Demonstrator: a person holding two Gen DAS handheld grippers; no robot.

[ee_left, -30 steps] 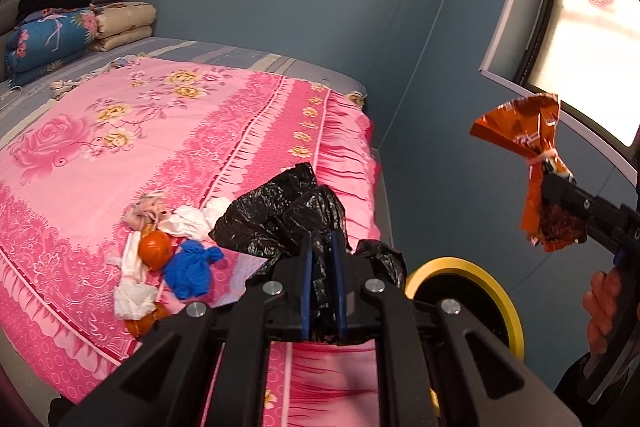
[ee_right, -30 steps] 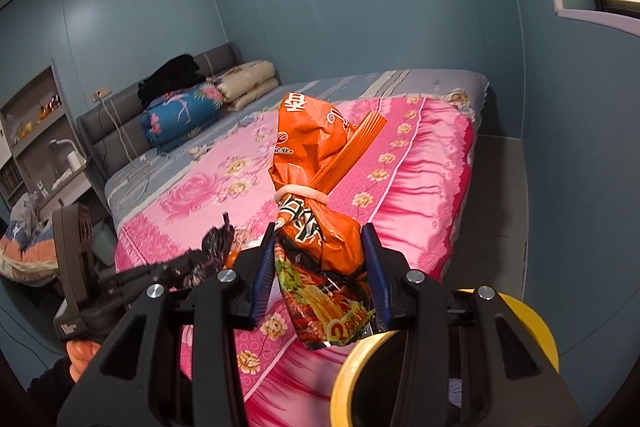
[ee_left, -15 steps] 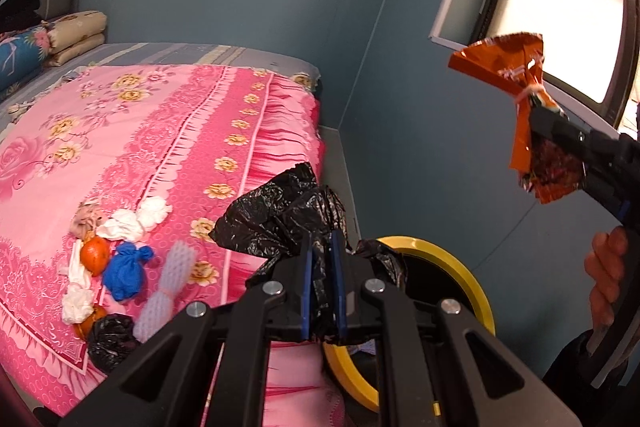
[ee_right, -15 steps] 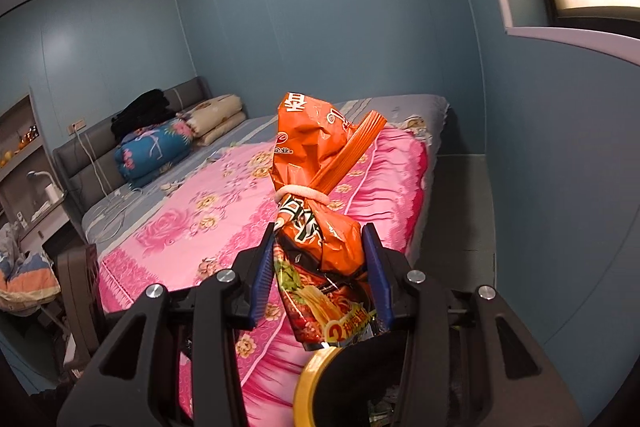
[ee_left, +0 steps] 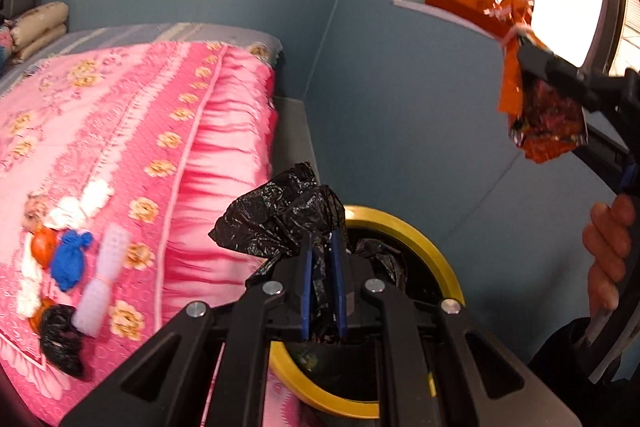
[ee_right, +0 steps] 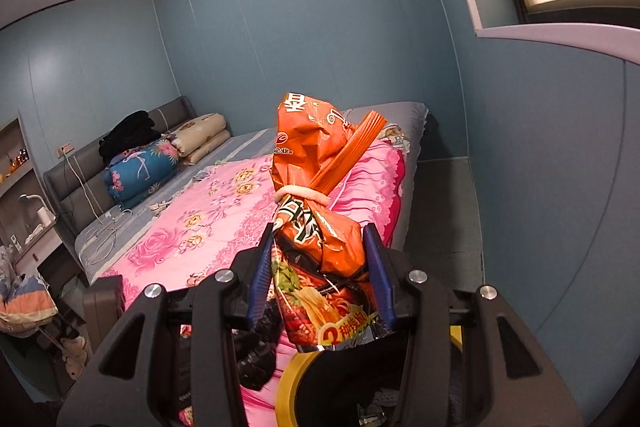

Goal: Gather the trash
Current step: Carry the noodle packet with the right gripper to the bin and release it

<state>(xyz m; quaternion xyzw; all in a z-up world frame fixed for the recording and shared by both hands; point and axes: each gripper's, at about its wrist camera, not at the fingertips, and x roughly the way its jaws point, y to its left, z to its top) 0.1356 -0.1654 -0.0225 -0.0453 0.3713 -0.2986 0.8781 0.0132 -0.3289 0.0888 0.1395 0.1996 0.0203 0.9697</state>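
My left gripper point(ee_left: 322, 283) is clamped tight on a crumpled black plastic bag point(ee_left: 280, 217), its blue pads pressed nearly together with the film bunched between them and the rest of the bag billowing up and off to the left of my fingertips. Just past and below those fingers sits a bin with a yellow rim point(ee_left: 404, 227), dark liner inside, standing beside the foot of the bed. My right gripper point(ee_right: 318, 263) is closed around an orange instant-noodle wrapper point(ee_right: 316, 187) that is knotted at the waist with a pale rubber band point(ee_right: 304, 193); the pads press on the lower, bulging half, the printed end hangs down below my fingers, and the twisted top stands up above them. Seen from the left wrist, that wrapper point(ee_left: 524, 67) hangs high to the right, above and beyond the bin, and my right hand point(ee_left: 608, 251) shows on the handle beneath it. From the right wrist, the same yellow rim point(ee_right: 290, 375) lies directly under my fingers. To the left of my left fingers, on the pink floral bedspread point(ee_left: 132, 131), more trash lies in a cluster: white tissue wads point(ee_left: 80, 205), an orange ball point(ee_left: 44, 245), a blue bundle point(ee_left: 70, 261), a white foam net sleeve point(ee_left: 102, 279) and a small black bag point(ee_left: 60, 341).
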